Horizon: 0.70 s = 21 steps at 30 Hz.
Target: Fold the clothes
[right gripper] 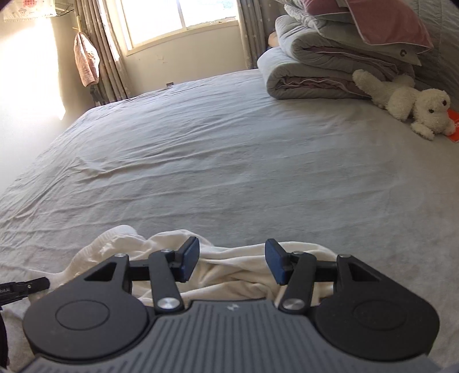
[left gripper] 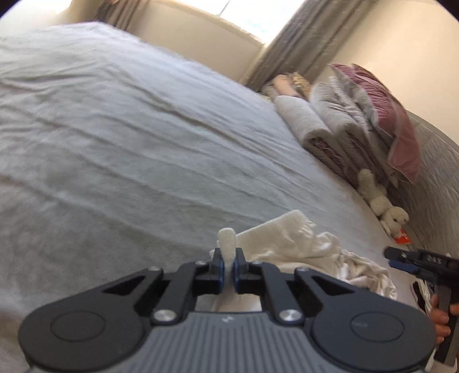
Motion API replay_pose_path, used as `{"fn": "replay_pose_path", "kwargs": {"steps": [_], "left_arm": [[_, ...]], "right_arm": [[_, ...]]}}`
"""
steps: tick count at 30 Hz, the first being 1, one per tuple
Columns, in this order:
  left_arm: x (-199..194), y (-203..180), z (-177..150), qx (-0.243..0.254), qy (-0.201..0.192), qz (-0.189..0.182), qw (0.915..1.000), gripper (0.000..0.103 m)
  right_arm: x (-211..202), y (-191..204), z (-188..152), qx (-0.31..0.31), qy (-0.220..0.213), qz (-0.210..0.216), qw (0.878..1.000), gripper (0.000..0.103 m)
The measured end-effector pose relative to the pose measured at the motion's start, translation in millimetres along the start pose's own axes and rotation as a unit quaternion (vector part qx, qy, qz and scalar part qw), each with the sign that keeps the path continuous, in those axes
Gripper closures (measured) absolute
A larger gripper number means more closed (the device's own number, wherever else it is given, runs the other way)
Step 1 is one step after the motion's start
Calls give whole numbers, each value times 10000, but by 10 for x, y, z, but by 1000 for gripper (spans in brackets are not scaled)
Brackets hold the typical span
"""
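A crumpled white garment (left gripper: 301, 246) lies on the grey bed sheet (left gripper: 129, 143) near the front. My left gripper (left gripper: 227, 271) is shut on a fold of the white garment, which sticks up between the blue pads. My right gripper (right gripper: 232, 262) is open, its jaws spread above the same white garment (right gripper: 229, 272), with nothing between them. The right gripper also shows in the left wrist view (left gripper: 401, 259) at the right edge, held by a hand. The tip of the left gripper shows in the right wrist view (right gripper: 25, 288) at the left edge.
Folded quilts (right gripper: 315, 66) with a pink pillow (right gripper: 387, 23) on top are stacked at the bed's far right. A white plush dog (right gripper: 410, 103) lies beside them on an orange item (right gripper: 454, 126). Window and curtains (right gripper: 178, 17) stand beyond the bed sheet (right gripper: 229, 157).
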<state>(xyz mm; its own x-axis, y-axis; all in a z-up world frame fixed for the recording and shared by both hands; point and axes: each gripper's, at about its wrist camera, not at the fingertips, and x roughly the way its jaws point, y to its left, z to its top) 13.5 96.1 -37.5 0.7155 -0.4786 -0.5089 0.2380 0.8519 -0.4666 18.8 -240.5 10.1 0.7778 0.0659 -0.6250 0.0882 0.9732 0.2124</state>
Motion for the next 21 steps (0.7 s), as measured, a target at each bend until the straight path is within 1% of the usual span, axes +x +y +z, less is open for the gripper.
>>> {"fn": "replay_pose_path", "kwargs": {"steps": [2, 4, 6, 9, 12, 14, 18, 21], "left_arm": [[-51, -201, -53, 616, -126, -501, 9968, 97], [-84, -394, -121, 1183, -172, -1002, 9878, 97], [-52, -544, -223, 1533, 49, -1406, 9781, 97], [17, -742, -403, 2006, 429, -1816, 9617, 97], [75, -925, -587, 2447, 740, -2017, 9455, 97], [90, -989, -700, 2661, 893, -2048, 9377, 97], [70, -1037, -820, 2871, 1026, -2071, 9296, 97], [56, -1012, -816, 2856, 1035, -2047, 9305, 97]], "right_arm": [[63, 86, 1, 37, 97, 240, 9997, 48], [103, 165, 3, 77, 177, 516, 9985, 48], [125, 228, 9, 124, 245, 784, 9965, 48], [161, 275, 15, 257, 334, 1078, 9933, 48], [208, 314, 7, 365, 418, 1246, 9907, 48], [253, 346, -3, 395, 481, 1298, 9896, 48], [360, 425, -44, 376, 617, 1323, 9886, 48], [430, 495, -82, 353, 719, 1397, 9869, 48]]}}
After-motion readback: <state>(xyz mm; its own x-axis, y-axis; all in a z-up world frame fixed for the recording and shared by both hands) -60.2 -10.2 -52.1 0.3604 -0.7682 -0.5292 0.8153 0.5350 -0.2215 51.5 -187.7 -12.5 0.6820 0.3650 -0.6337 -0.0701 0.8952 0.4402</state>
